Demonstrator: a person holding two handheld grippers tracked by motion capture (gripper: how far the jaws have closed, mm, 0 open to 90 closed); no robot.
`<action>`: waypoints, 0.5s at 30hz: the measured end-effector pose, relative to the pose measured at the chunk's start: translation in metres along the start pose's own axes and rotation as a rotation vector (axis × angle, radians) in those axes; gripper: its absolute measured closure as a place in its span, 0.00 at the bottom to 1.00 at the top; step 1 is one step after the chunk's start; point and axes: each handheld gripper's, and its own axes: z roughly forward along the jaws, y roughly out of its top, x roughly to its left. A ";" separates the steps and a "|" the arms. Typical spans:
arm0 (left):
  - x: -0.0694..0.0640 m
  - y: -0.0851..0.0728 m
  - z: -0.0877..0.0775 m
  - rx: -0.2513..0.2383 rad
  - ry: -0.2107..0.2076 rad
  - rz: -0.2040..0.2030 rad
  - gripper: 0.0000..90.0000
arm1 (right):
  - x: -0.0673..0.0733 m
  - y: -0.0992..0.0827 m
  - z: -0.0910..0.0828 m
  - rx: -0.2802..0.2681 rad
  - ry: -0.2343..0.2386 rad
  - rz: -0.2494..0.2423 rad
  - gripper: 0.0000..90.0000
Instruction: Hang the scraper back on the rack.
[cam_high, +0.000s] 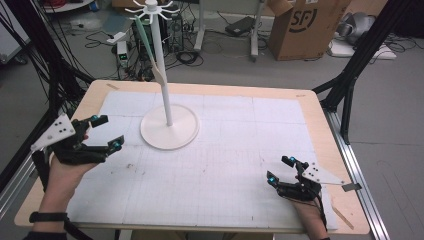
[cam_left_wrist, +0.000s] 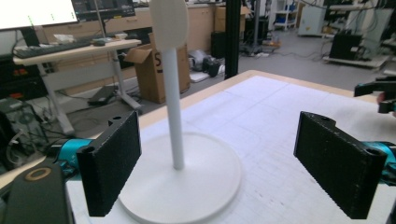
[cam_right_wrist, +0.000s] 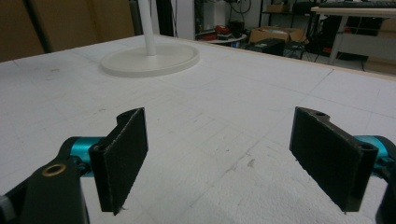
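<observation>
A white rack (cam_high: 159, 65) with a round base (cam_high: 170, 131) and hooks at its top stands at the back middle of the table. A long utensil (cam_high: 148, 47) with a pale green handle hangs from one hook, its cream spoon end beside the pole. My left gripper (cam_high: 110, 132) is held open left of the base, with nothing between its jaws. In the left gripper view the left gripper (cam_left_wrist: 219, 168) faces the pole (cam_left_wrist: 173, 116), and the spoon end (cam_left_wrist: 168, 21) shows above. My right gripper (cam_high: 280, 169) rests open near the front right, and in the right gripper view it (cam_right_wrist: 233, 158) is empty over the mat.
A white gridded mat (cam_high: 215, 165) covers the wooden table (cam_high: 320, 115). Black frame legs (cam_high: 350, 75) stand at the right edge and cables hang at the left. A cardboard box (cam_high: 305, 25) and desks sit on the floor beyond the table.
</observation>
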 end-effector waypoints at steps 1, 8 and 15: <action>-0.001 -0.007 0.000 -0.009 -0.005 -0.011 0.17 | 0.000 0.000 0.000 -0.002 -0.001 -0.005 0.20; -0.011 -0.049 0.000 -0.020 -0.020 -0.034 0.15 | 0.001 0.000 0.001 0.004 -0.006 -0.013 0.20; -0.015 -0.079 -0.003 -0.016 -0.011 -0.062 0.15 | 0.001 0.000 0.001 0.003 -0.017 -0.014 0.20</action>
